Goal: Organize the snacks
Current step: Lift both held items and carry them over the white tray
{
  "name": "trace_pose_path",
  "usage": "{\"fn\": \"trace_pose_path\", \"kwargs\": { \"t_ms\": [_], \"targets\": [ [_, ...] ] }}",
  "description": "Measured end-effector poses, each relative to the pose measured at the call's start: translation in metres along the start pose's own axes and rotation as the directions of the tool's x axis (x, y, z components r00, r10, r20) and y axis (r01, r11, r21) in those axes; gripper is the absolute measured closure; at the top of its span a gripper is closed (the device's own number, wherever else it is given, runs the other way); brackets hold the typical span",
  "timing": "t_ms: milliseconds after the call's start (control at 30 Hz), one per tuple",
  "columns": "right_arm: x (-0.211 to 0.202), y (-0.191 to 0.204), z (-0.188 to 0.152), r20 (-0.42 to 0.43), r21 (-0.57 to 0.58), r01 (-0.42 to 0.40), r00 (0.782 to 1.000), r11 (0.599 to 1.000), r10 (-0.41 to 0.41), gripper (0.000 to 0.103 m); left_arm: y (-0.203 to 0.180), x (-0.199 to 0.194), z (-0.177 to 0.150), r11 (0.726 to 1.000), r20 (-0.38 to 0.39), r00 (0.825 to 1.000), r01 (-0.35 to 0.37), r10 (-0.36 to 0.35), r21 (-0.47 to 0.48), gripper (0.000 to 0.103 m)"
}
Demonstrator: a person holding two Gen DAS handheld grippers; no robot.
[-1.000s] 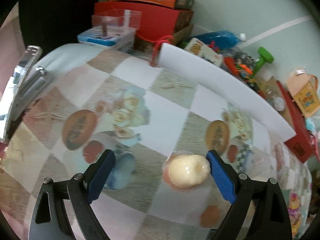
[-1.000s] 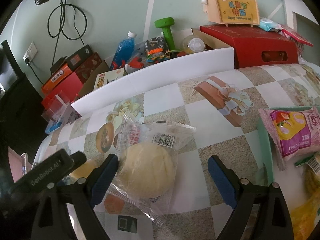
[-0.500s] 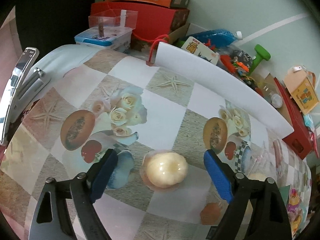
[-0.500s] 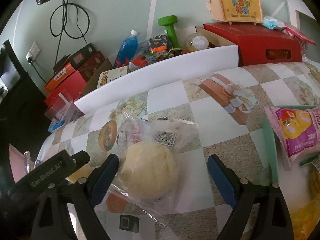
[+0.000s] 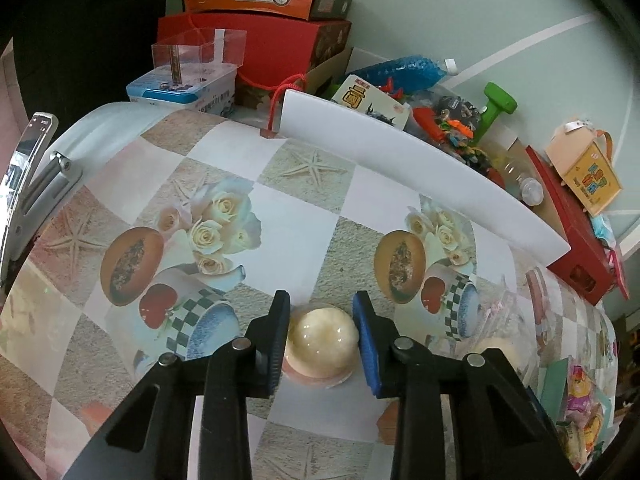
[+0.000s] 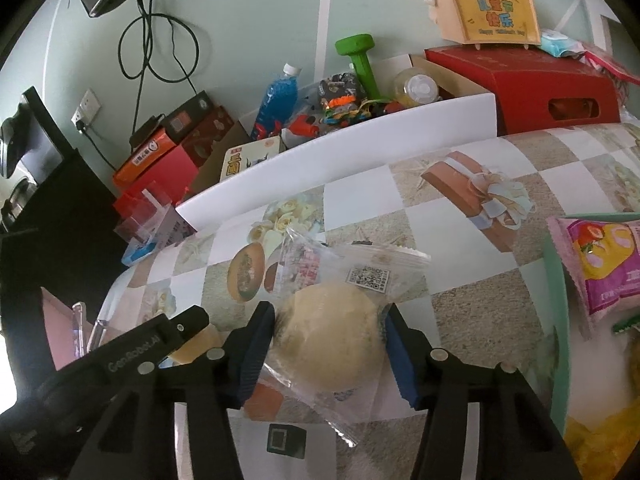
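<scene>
Left gripper (image 5: 320, 320) pinches a small round snack (image 5: 321, 345), blue pads pressed against both flanks. Snack: pale cream dome, glossy, seated in a clear pinkish cup or wrapper; it rests on the patterned tablecloth (image 5: 280, 216), near the table's front.

Right gripper (image 6: 330, 334): jaws closing around a wrapped bun (image 6: 330, 330), pads at or against its sides; contact on the right pad looks likely but the clear film blurs the edge. Bun: larger, matte beige, round, sealed in a crinkled transparent bag with pink print and a QR label at the far end. It lies on the same cloth.

Left wrist view only: starfish and rose prints on the cloth, a silver clamp (image 5: 32, 184) at the table's left edge.

Right wrist view only: the other gripper's black body at lower left, a green tray rim (image 6: 560, 312) on the right, holding a pink snack packet (image 6: 600, 268) and a yellow one (image 6: 600, 448).

Both views: white board (image 5: 400, 156) along the back edge, red boxes (image 5: 280, 48), a blue bottle and a green dumbbell (image 6: 360, 60) behind it.
</scene>
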State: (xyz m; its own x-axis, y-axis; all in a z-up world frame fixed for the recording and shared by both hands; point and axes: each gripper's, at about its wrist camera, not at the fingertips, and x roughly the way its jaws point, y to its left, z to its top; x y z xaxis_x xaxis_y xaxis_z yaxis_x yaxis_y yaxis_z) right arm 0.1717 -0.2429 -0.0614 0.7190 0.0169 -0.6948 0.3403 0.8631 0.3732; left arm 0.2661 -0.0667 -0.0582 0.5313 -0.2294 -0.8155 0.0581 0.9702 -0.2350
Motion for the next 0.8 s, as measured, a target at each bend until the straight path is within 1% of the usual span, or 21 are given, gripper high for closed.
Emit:
{"fn": "trace_pose_path", "kwargs": {
  "t_ms": [233, 367, 567, 667, 800],
  "targets": [
    [-0.019, -0.001, 0.007, 0.045, 0.003, -0.005, 0.999, 1.0, 0.005, 0.047, 0.0, -0.012, 0.003, 1.0, 0.031, 0.999, 0.025, -0.025, -0.008, 0.071],
    [-0.037, 0.002, 0.012, 0.093, -0.016, 0.025, 0.995, 1.0, -0.023, 0.047, -0.003, -0.025, 0.005, 0.999, 0.065, 0.997, 0.048, -0.047, -0.003, 0.071],
    [-0.06, -0.001, 0.019, 0.137, -0.015, 0.121, 0.984, 0.993, -0.118, 0.047, -0.009, -0.047, 0.008, 0.995, 0.118, 0.988, 0.095, -0.096, 0.01, 0.071],
    [-0.068, -0.007, 0.022, 0.14, 0.005, 0.147, 0.979, 0.989, -0.146, 0.047, -0.019, -0.059, 0.008, 0.992, 0.145, 0.981, 0.121, -0.125, 0.033, 0.071],
    [-0.079, -0.017, 0.027, 0.151, 0.037, 0.201, 0.967, 0.979, -0.204, 0.047, -0.031, -0.072, 0.007, 0.986, 0.169, 0.972, 0.156, -0.165, 0.065, 0.071]
  ]
}}
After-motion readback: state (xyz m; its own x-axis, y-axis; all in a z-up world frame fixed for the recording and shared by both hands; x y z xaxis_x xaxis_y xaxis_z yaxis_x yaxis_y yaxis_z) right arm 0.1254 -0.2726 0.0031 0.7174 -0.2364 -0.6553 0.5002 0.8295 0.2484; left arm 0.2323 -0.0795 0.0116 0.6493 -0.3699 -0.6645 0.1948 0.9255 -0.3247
